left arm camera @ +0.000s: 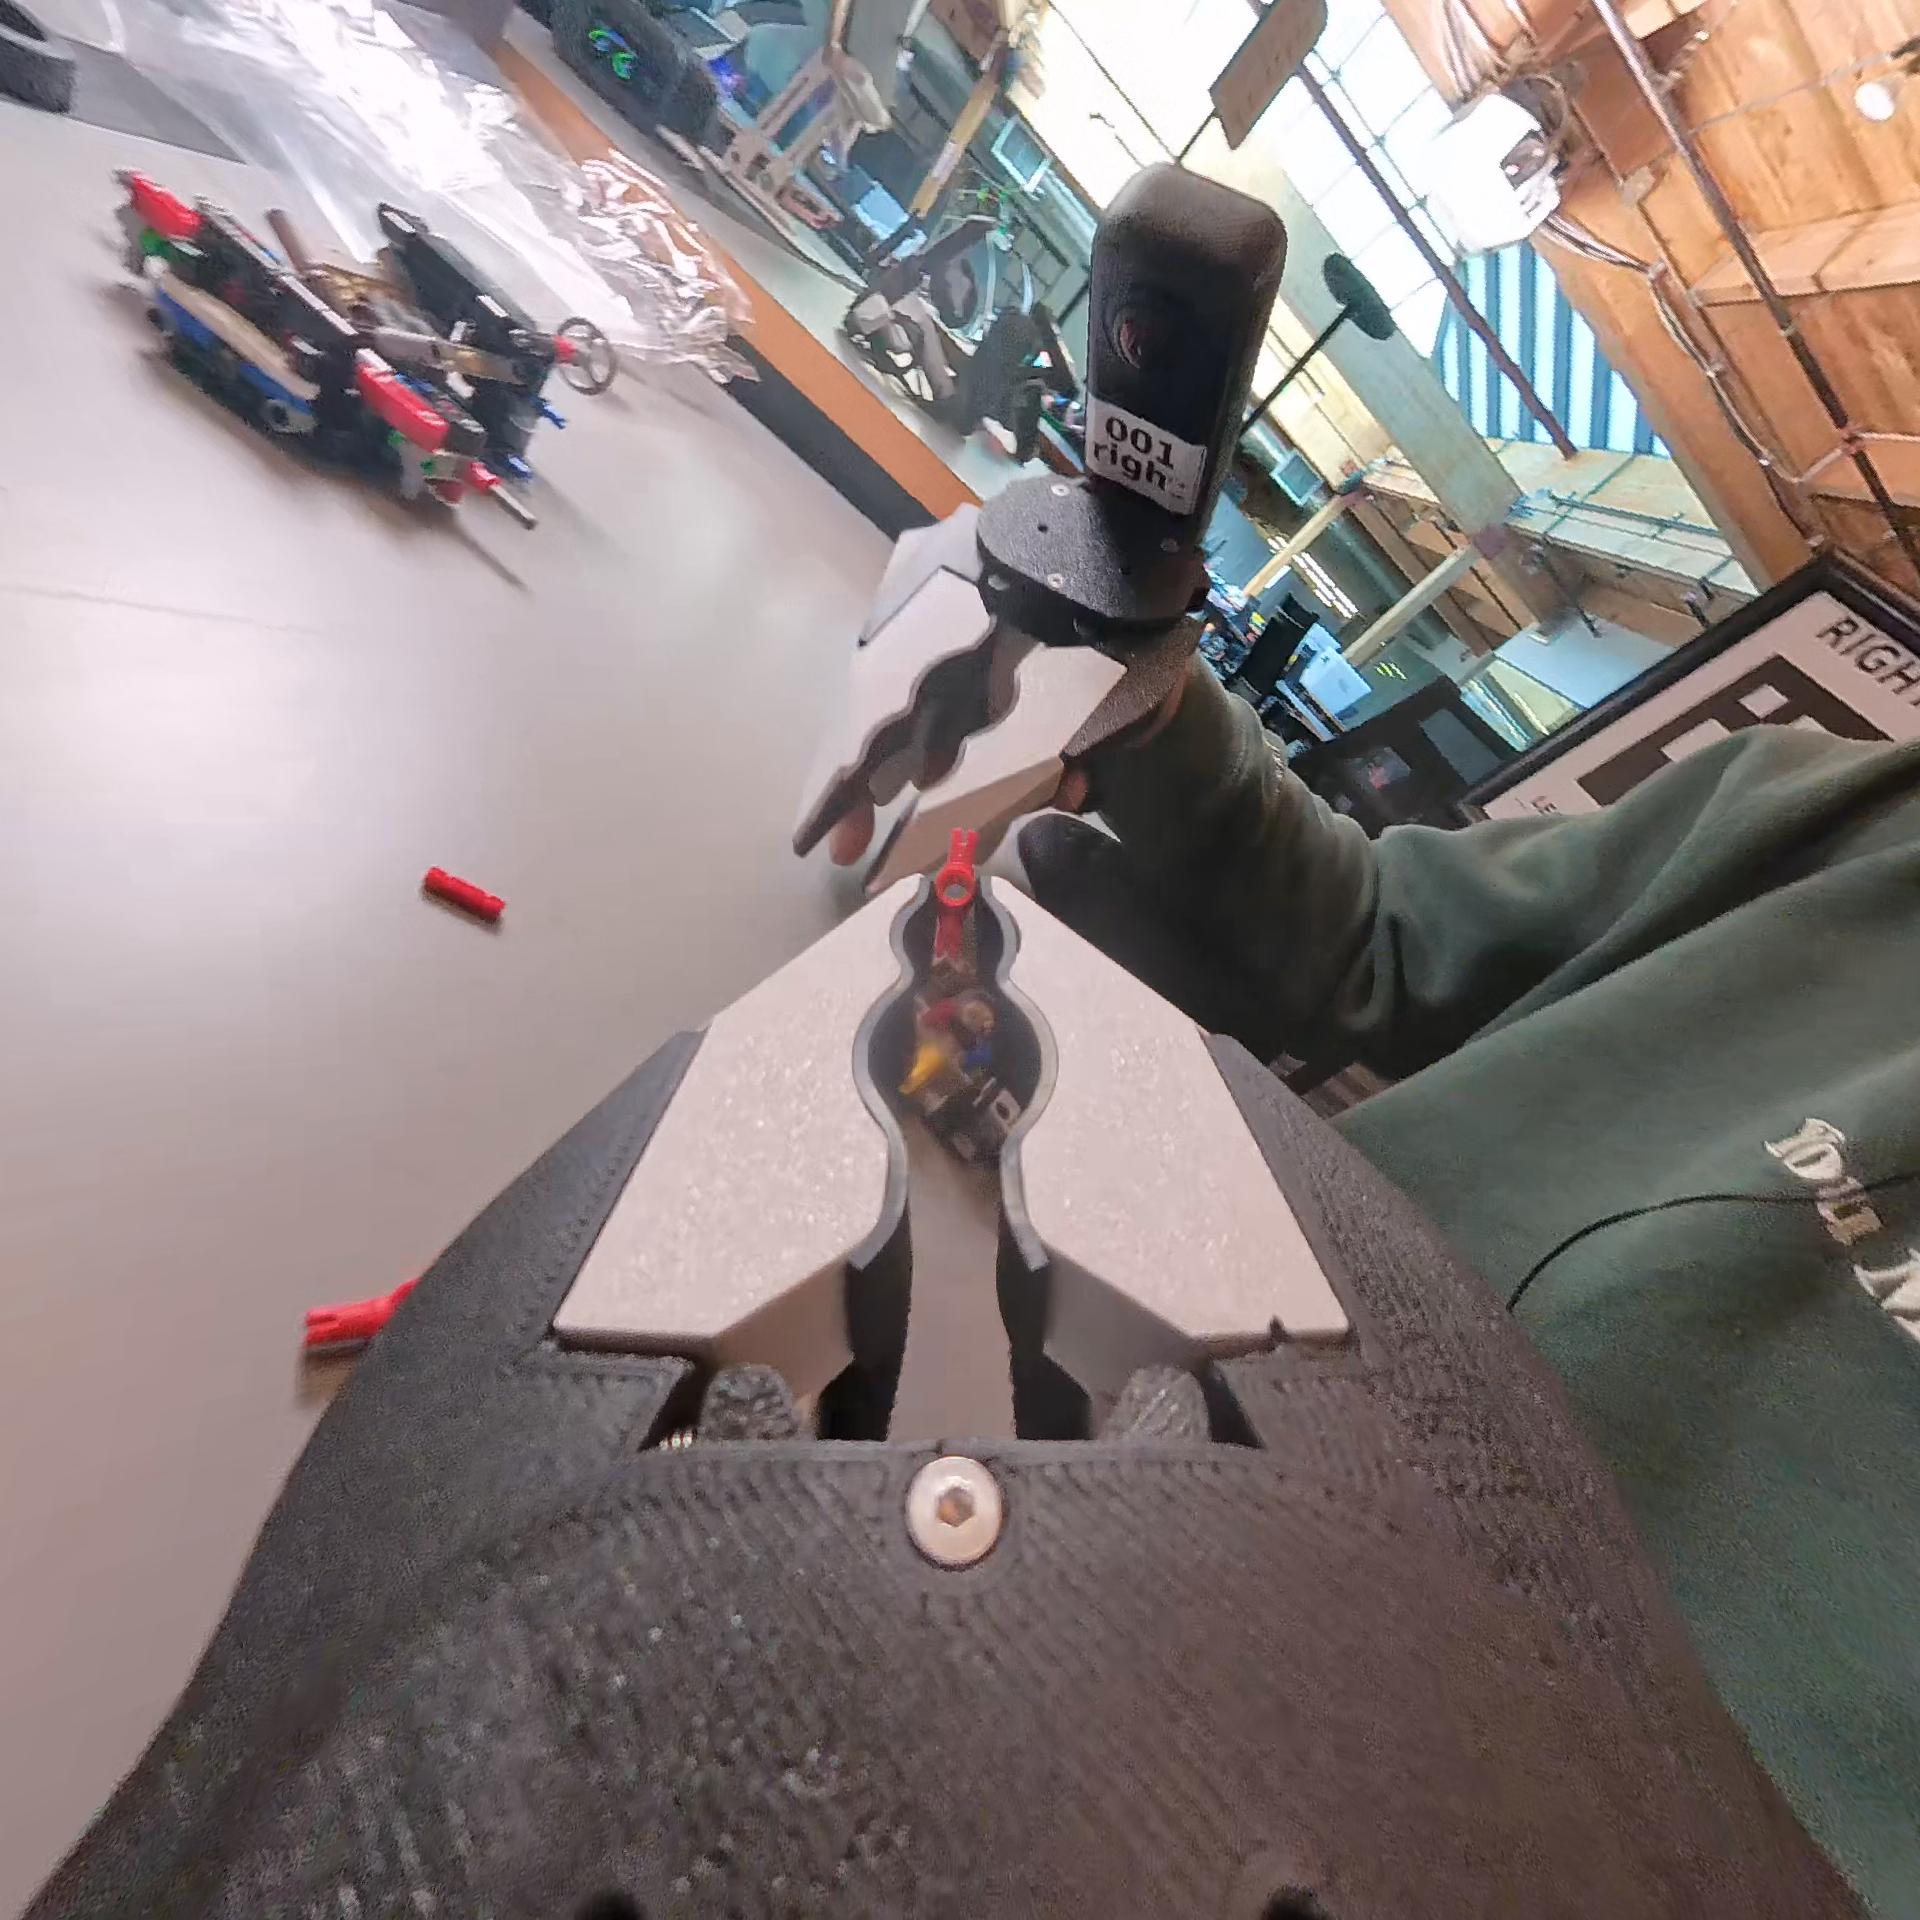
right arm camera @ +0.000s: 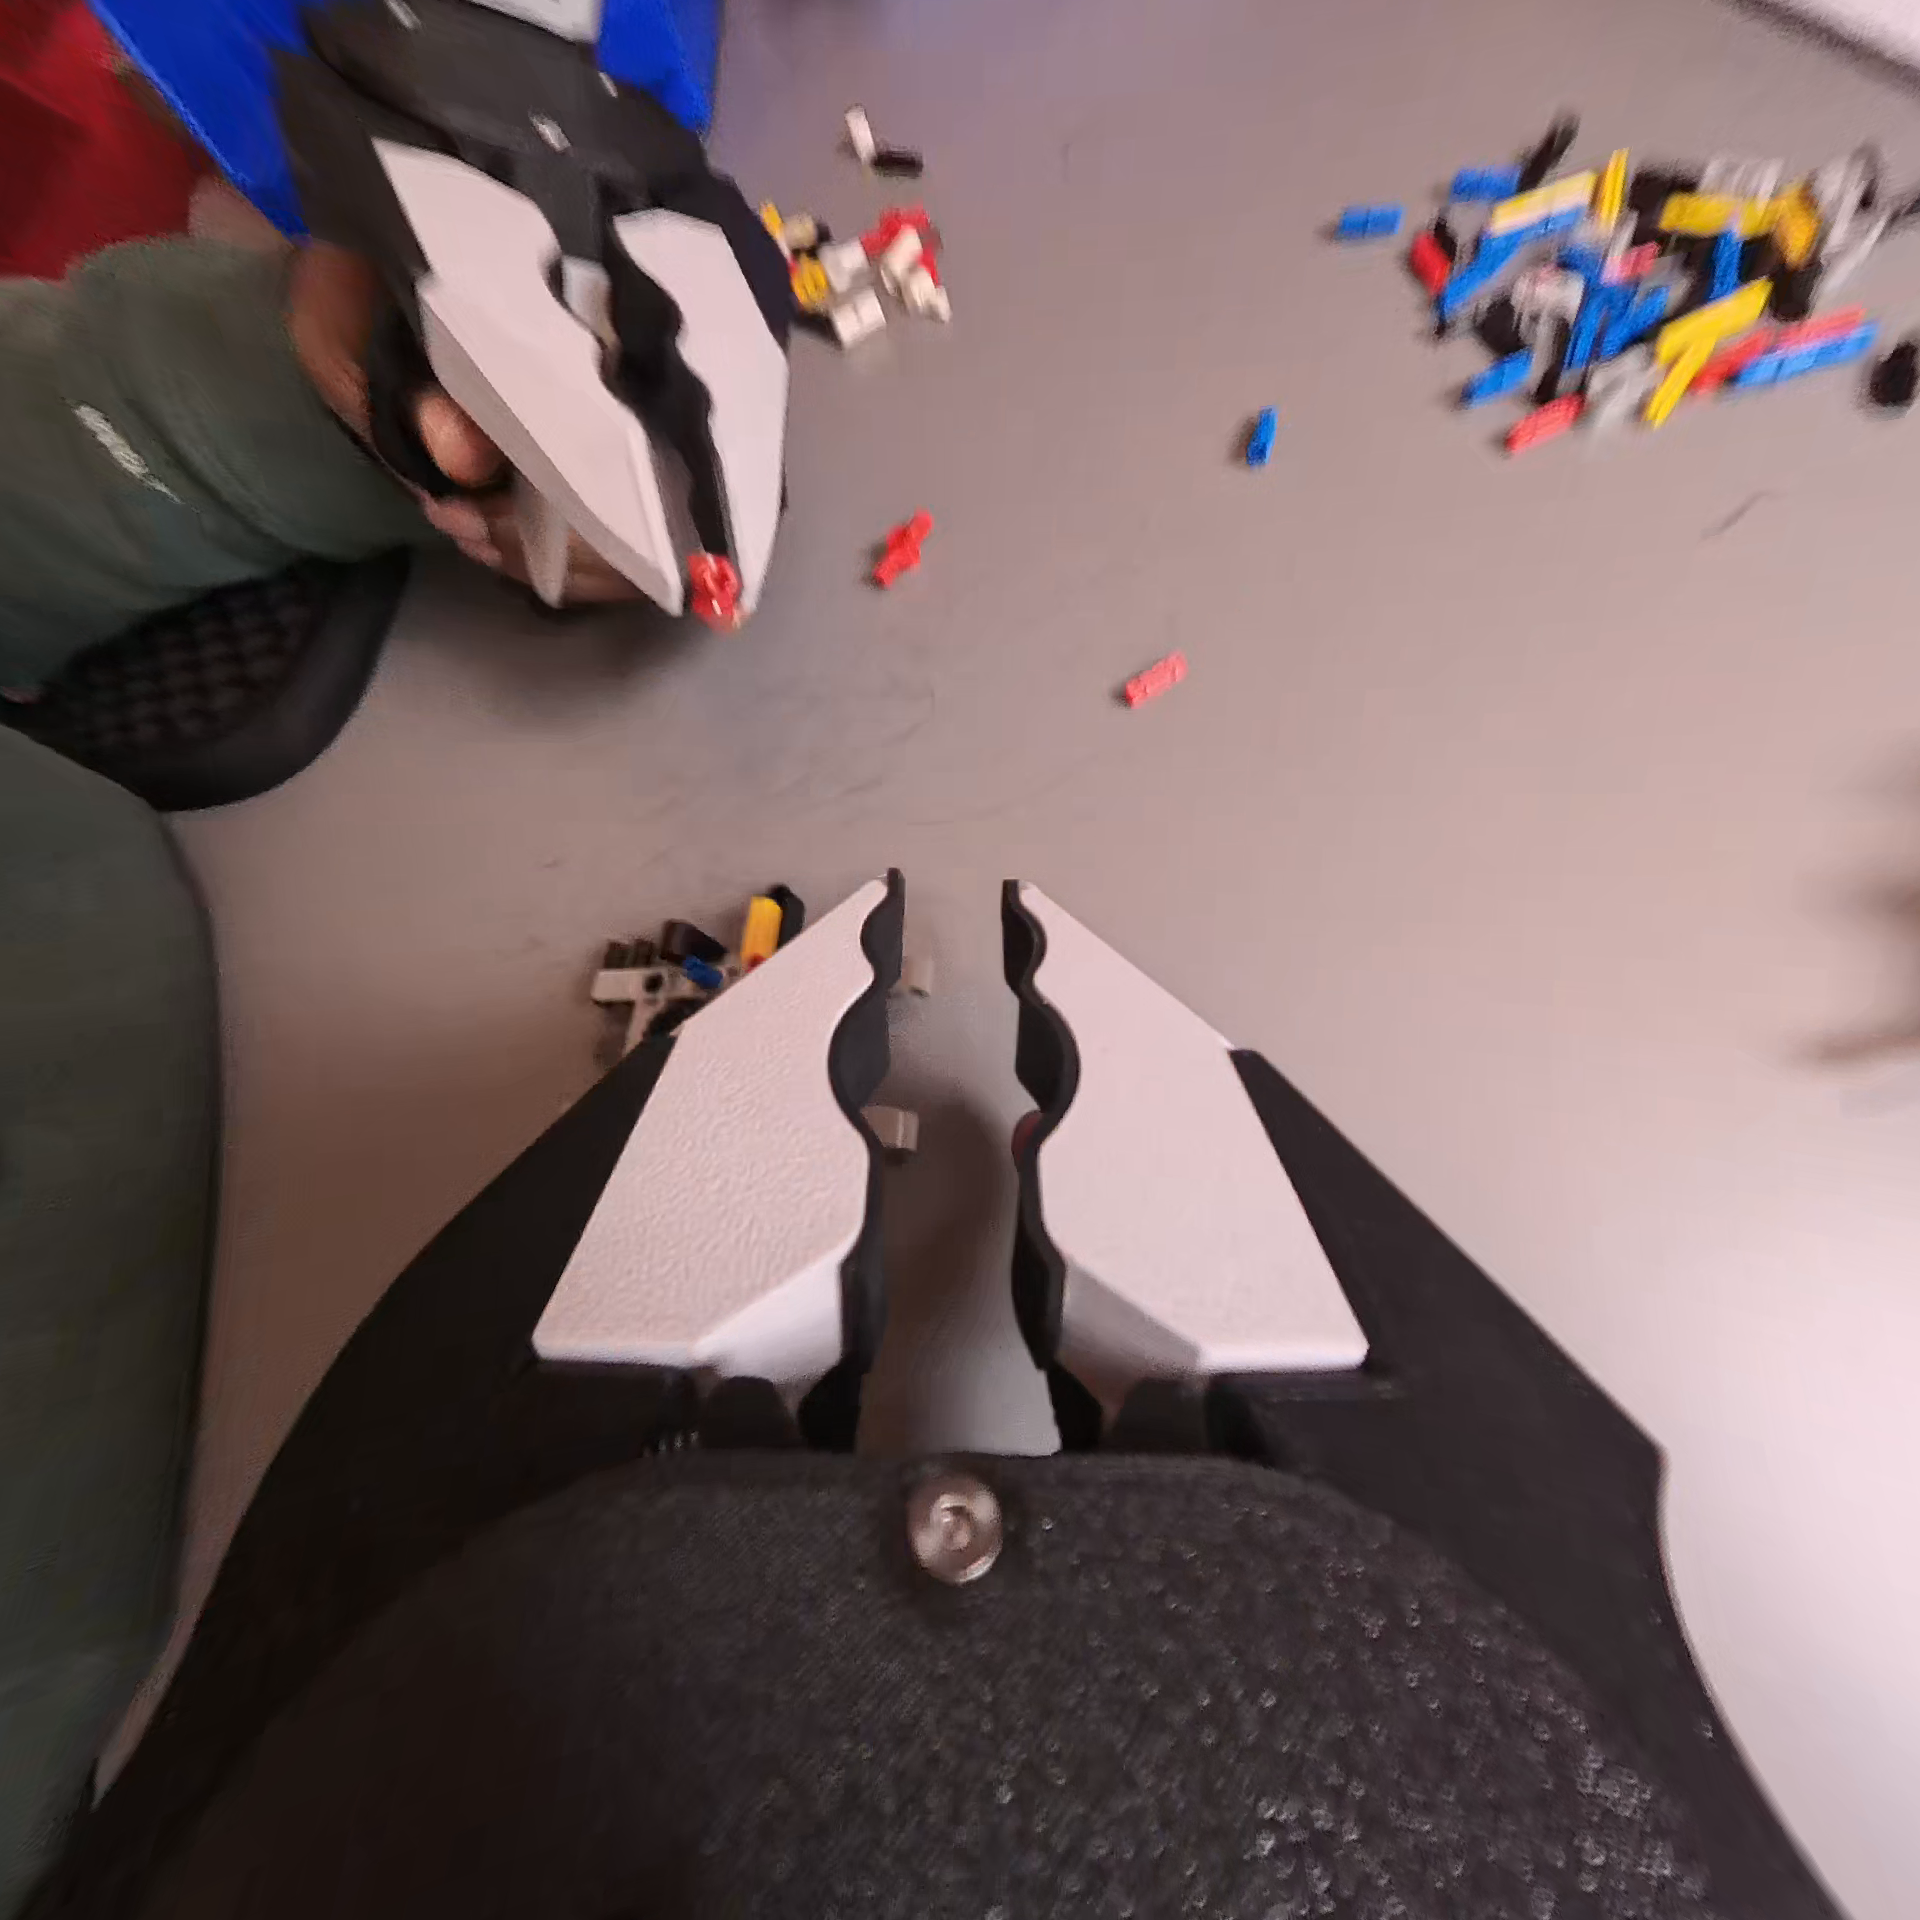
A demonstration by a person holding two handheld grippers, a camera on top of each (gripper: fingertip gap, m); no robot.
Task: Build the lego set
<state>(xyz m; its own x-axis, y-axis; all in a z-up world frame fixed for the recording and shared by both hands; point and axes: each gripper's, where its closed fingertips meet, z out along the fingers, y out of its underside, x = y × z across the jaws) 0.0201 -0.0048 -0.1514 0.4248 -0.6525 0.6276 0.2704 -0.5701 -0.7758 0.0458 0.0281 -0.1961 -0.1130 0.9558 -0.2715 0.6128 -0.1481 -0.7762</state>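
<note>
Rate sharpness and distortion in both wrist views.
Left wrist view: strong wide-angle bending of the room; the left gripper and its red pin sharp, the half-built model soft. Right wrist view: the right gripper crisp, the loose brick pile smeared by motion blur.

Both wrist views close along own fingers, each catching the other gripper, grey tabletop (right arm camera: 1351, 831) shared.

Motion blur smears the far brick pile (right arm camera: 1652, 281) beyond telling single pieces.
</note>
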